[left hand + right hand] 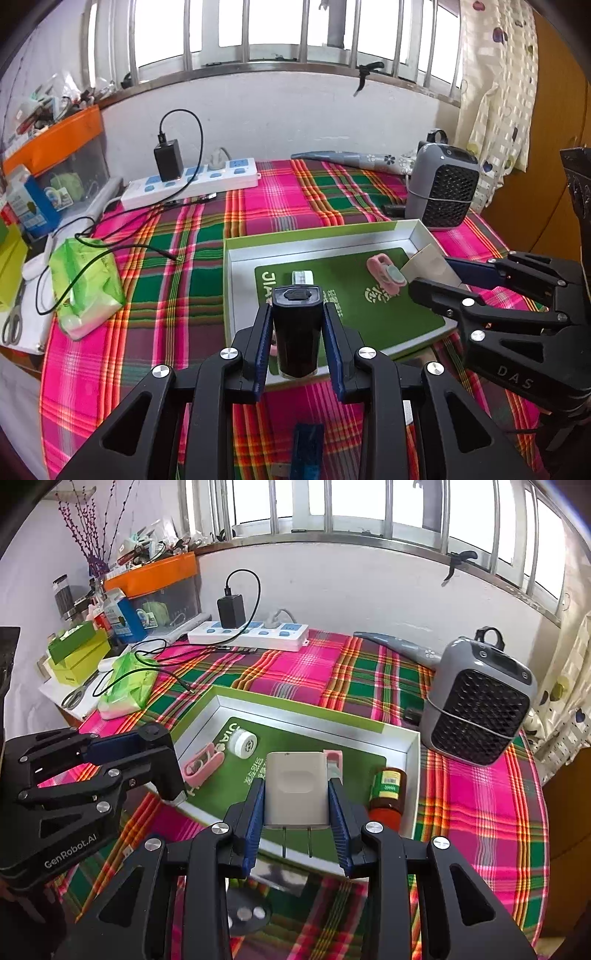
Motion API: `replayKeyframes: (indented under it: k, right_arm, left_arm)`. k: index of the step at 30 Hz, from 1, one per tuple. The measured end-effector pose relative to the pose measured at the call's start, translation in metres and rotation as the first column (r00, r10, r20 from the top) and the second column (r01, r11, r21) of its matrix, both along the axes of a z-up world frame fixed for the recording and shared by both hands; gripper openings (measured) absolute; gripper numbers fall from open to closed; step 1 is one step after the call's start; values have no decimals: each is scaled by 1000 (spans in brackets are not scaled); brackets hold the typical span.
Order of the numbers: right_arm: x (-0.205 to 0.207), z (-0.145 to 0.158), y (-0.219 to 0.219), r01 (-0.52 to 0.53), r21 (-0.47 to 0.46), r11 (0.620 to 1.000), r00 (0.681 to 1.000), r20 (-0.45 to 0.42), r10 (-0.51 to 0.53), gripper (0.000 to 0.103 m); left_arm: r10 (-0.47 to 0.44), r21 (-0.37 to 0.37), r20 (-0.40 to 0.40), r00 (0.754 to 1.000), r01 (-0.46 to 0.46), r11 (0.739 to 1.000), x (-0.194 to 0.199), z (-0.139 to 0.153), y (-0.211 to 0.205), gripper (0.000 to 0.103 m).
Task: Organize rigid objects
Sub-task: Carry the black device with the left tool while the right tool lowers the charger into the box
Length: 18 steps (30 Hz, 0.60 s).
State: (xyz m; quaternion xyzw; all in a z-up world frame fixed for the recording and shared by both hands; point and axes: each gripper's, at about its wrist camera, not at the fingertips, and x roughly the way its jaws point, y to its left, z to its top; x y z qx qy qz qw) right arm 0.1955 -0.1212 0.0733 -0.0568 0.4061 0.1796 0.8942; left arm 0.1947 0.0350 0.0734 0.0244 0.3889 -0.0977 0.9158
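Left gripper [297, 325] jaws clamped on a black block [295, 328], held over the near edge of the tray [236, 254]. Right gripper [297, 808] jaws clamped on a white charger [296, 790], prongs pointing back at 6 o'clock, also above the tray's near edge. In the tray, right wrist view: pink clip [201, 766] at 9 o'clock, white round reel [243, 743] at 10, brown bottle [387, 794] lying along the wall at 3, another pink piece [333, 760] just behind the charger. The grippers sit close side by side, each crowding the other's side of the tray. Around it on the plaid bench [332, 672]: grey heater [480, 705] at 2 o'clock, just beside the tray's far corner; power strip [251, 631] with black adapter [231, 611] at 11; loose cable end [184, 686] near the tray's far left corner; green tissue pack [127, 686] at 10.
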Motion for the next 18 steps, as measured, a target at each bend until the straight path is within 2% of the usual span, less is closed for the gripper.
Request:
replayKeyframes:
  k: [3,18]
  right_arm:
    - [9,-3,4,-4,-2,1000,1000,-10,4,35]
    - [41,-30,17,-39,-40,998,996,-82,35,35]
  left_arm:
    - [0,-13,7,1000,1,1000,5,2,1,26]
    - [1,19,-12,1000,-1,1000,33,-6,-1,26]
